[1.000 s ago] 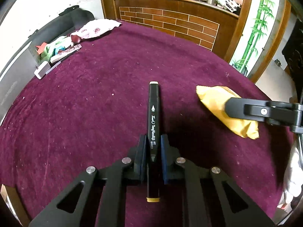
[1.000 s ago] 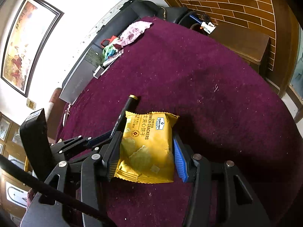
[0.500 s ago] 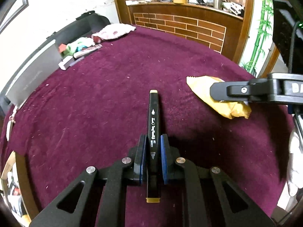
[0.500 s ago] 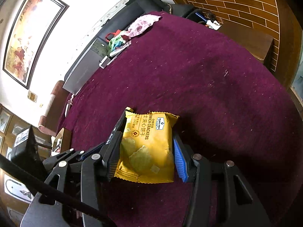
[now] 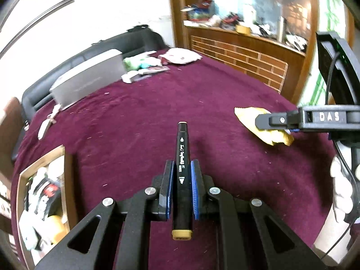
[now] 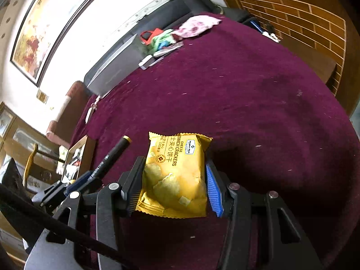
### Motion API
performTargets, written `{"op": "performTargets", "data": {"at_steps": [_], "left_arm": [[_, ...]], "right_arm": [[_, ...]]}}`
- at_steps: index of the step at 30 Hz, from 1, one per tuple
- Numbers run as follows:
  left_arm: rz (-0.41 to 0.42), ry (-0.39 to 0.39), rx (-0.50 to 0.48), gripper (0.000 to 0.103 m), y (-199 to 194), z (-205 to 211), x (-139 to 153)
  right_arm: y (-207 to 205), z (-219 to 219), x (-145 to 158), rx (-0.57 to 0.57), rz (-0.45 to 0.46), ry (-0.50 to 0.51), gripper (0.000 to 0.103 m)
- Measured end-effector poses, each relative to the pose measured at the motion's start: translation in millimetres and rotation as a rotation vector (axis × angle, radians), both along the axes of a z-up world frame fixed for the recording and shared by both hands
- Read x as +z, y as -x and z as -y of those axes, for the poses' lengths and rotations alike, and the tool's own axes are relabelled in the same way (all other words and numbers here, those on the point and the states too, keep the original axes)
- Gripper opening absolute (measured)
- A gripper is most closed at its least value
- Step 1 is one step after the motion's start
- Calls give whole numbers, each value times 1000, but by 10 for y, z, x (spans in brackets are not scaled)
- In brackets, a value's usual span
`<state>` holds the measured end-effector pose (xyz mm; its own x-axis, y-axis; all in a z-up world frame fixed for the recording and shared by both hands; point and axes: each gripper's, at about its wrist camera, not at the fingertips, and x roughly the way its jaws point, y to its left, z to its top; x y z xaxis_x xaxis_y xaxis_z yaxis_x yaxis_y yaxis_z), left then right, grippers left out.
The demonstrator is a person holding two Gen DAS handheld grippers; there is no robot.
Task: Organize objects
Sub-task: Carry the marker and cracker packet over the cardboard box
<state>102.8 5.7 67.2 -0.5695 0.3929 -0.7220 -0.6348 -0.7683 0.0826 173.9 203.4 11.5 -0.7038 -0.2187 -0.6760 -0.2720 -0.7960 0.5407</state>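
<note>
Left wrist view: the left gripper [image 5: 181, 187] stays clamped on the black art marker [image 5: 182, 175], the right gripper [image 6: 174, 181] on the yellow cheese cracker packet [image 6: 176, 175]. Both have risen off the maroon tablecloth [image 5: 135, 121]; a wooden box [image 5: 42, 193], near left, has come into view, probably the destination.

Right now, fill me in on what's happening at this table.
A person is tidying up with a pair of handheld tongs. The left tongs are shut on a black marker, held above the maroon tablecloth. The right tongs grip a yellow cheese cracker packet by its sides. A wooden box already holding items sits at the table's left edge, possibly their destination.
</note>
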Motion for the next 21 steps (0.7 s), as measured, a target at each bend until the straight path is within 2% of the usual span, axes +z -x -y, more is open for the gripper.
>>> {"op": "performTargets", "data": {"at_steps": [10,21], "left_arm": [[-52,-67,163,12,17,863,188],[-56,-106,344,12,82,1866,93]], "right_arm": [[292,836,372,176,-40,-83,49],[741,1973,510,400,-42,-121,49]]}}
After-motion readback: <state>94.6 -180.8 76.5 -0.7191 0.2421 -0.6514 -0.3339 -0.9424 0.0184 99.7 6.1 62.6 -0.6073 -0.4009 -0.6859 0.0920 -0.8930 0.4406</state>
